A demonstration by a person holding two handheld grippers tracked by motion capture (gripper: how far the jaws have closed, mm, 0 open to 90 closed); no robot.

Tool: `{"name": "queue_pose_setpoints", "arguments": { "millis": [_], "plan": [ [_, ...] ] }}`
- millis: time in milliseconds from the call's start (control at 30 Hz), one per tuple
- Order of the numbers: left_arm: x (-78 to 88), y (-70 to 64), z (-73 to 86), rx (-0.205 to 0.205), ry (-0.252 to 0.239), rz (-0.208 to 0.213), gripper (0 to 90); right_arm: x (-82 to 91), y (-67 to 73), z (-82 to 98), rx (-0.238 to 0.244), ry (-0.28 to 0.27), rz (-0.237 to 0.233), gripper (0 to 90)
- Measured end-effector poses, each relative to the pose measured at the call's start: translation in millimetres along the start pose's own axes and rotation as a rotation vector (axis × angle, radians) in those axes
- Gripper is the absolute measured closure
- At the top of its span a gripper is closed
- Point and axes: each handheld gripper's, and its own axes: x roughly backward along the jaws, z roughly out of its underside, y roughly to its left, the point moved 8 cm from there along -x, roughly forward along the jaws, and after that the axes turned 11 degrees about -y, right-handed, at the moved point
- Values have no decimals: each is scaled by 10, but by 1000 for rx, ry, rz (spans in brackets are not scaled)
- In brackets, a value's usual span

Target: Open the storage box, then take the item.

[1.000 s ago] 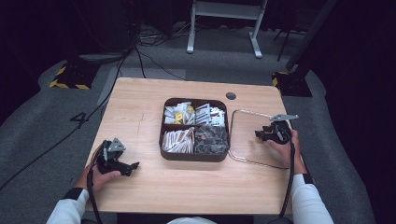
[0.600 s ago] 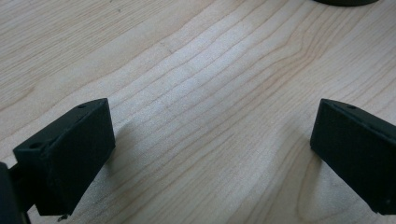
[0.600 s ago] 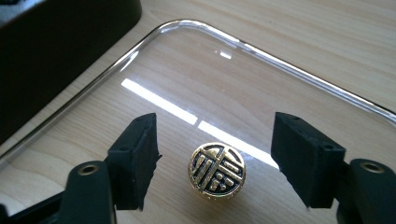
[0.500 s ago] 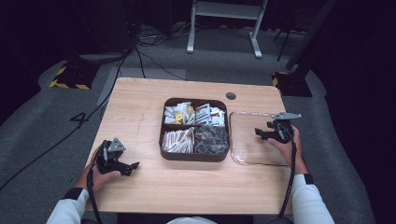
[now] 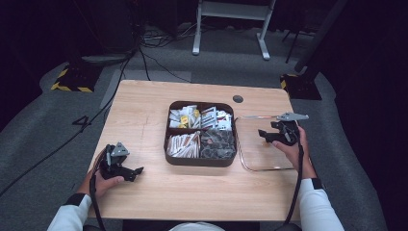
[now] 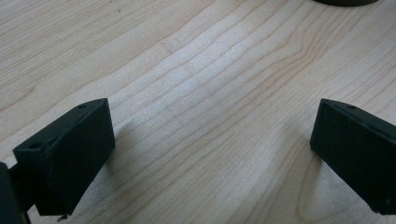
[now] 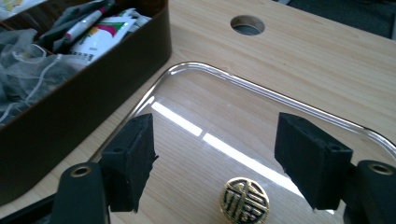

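lid (image 7: pixel 280 121): one, clear, rounded-square, gold round knob (image 7: pixel 244 199) at centre; flat on table (image 5: pixel 144 110), touching the box's right side
box (image 5: pixel 200 134): one, dark, four compartments of packets
right gripper (image 7: pixel 229 154): jaws just opened wide, empty, above knob
left gripper (image 6: pixel 210 154): wide, empty

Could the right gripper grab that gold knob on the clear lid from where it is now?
Probably yes. The right gripper hangs just above the gold knob of the clear lid, jaws apart and empty, with nothing between them and the knob.

A gold ornamental character sign marks the clear lid's knob (image 7: pixel 244 199).
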Motion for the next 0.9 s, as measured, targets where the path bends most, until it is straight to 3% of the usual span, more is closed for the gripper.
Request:
{"name": "queue_pose_setpoints", "arguments": {
  "millis": [200, 400, 467, 567, 900],
  "plan": [
    [0, 0, 0, 0, 0, 0, 2, -10, 85, -66, 15, -6, -21, 300],
    [0, -1, 0, 1, 0, 0, 2, -31, 180, -133, -8, -33, -59, 300],
    [1, -1, 0, 1, 1, 0, 2, -68, 211, -162, 29, -25, -39, 299],
    [0, -1, 0, 1, 0, 0, 2, -90, 233, -180, 35, -21, -40, 300],
    [1, -1, 0, 1, 0, -1, 2, -235, 451, -354, 73, -25, -89, 302]
  ]
}}
